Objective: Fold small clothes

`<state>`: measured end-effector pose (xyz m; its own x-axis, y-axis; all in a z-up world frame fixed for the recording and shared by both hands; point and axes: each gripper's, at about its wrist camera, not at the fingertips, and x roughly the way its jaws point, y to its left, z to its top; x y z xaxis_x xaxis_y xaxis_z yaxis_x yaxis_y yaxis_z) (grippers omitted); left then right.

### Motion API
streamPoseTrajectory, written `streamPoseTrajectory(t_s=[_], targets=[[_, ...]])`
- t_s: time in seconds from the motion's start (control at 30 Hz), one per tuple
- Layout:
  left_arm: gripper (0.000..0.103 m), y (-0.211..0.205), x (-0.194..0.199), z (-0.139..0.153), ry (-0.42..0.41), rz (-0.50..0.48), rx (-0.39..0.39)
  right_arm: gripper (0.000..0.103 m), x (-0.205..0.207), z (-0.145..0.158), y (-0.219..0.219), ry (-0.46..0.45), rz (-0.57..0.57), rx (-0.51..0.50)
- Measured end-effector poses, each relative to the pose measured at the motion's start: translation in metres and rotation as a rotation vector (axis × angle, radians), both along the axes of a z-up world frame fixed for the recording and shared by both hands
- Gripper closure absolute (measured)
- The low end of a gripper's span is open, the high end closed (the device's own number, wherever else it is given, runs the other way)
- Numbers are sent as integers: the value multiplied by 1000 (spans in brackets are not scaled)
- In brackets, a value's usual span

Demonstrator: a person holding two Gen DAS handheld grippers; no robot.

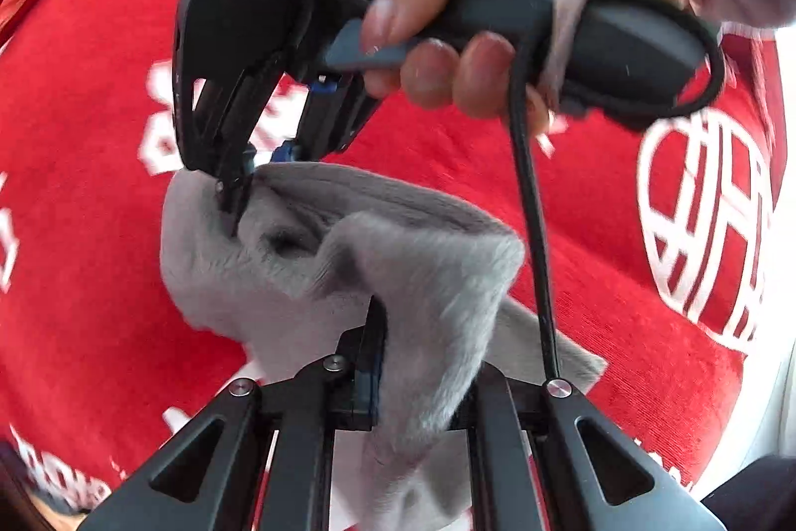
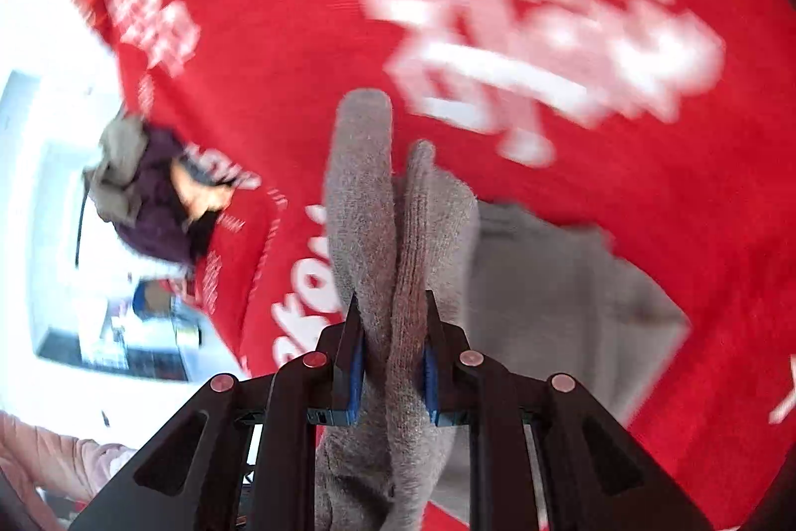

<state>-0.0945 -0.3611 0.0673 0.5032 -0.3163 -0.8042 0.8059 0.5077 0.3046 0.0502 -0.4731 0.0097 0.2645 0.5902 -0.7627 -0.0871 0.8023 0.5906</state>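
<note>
A fuzzy grey sock hangs between both grippers above a red cloth with white print. My left gripper is shut on the sock's near part, and the fabric drapes over one finger and hides it. A hand holds my right gripper, whose tips pinch the sock's far left corner. In the right wrist view, my right gripper is shut on two upright grey sock folds, blue pads pressing both sides. More grey fabric trails to the lower right.
The red printed cloth covers most of the surface. A small heap of dark and beige clothes lies at its left edge, beside a white surface. A pink sleeve shows at the lower left.
</note>
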Motion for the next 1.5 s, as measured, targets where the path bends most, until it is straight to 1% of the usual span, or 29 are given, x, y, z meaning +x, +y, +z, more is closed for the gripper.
streamPoseTrajectory(t_s=[0.1,0.13,0.2,0.27,0.33,0.37,0.4,0.43,0.47,0.53,0.57,0.6,0.7,0.73,0.8,0.83,0.87,0.9,0.93,1.03,1.07,1.17,1.23,1.27,1.3,1.33,1.37,1.4,1.5], targets=[[92,-29,-18,-41,18,-69,111,82,-18,-52,-45,66,-109,16],[92,-32,-20,-50,26,-78,132,82,-20,-70,-66,103,-147,31],[92,-37,-26,-67,40,-82,170,82,-29,-104,-82,157,-211,54],[92,-34,-29,-74,39,-70,180,82,-37,-124,-92,159,-263,128],[90,-32,-30,-74,39,-60,177,81,-42,-129,-98,140,-291,174],[79,-30,-31,-73,44,-52,178,81,-43,-129,-101,136,-290,175],[71,-25,-31,-71,64,-49,173,79,-44,-128,-102,134,-289,173],[54,-22,-31,-70,80,-48,164,75,-45,-126,-104,140,-293,160],[44,-18,-31,-64,90,-44,149,69,-46,-124,-103,149,-297,146],[44,-9,-35,-51,109,-47,118,62,-52,-114,-106,165,-300,118],[44,-3,-39,-49,127,-43,109,57,-57,-108,-106,161,-297,97],[44,4,-40,-42,146,-29,100,54,-64,-101,-102,149,-293,74],[44,34,-31,-21,247,77,49,48,-94,-82,-102,127,-299,70],[44,51,-20,-15,324,164,15,46,-107,-79,-103,127,-311,83],[44,75,-2,-14,440,290,-29,38,-133,-79,-107,141,-347,123],[44,90,7,-17,515,368,-59,37,-148,-81,-108,154,-374,149],[44,111,20,-24,620,472,-112,37,-161,-84,-108,169,-402,176],[44,121,21,-28,668,516,-142,37,-173,-89,-108,186,-430,208],[44,139,29,-38,771,594,-211,37,-186,-95,-108,206,-463,245],[44,162,35,-56,900,701,-313,37,-212,-111,-103,240,-540,343],[44,165,38,-62,923,719,-329,37,-218,-115,-101,243,-560,369],[44,169,44,-80,1020,736,-385,37,-227,-121,-93,234,-614,416],[44,169,50,-91,1072,751,-403,37,-226,-122,-87,213,-641,447],[48,169,51,-94,1090,753,-414,37,-224,-123,-84,204,-653,459],[60,170,55,-96,1103,753,-426,43,-220,-124,-81,199,-666,463],[85,169,59,-99,1107,739,-419,55,-216,-125,-78,200,-681,451],[85,169,61,-100,1107,734,-409,90,-214,-126,-75,208,-688,440],[85,170,62,-98,1103,727,-408,90,-210,-125,-72,217,-694,424],[85,172,64,-83,1057,664,-388,90,-208,-106,-61,169,-660,405]])
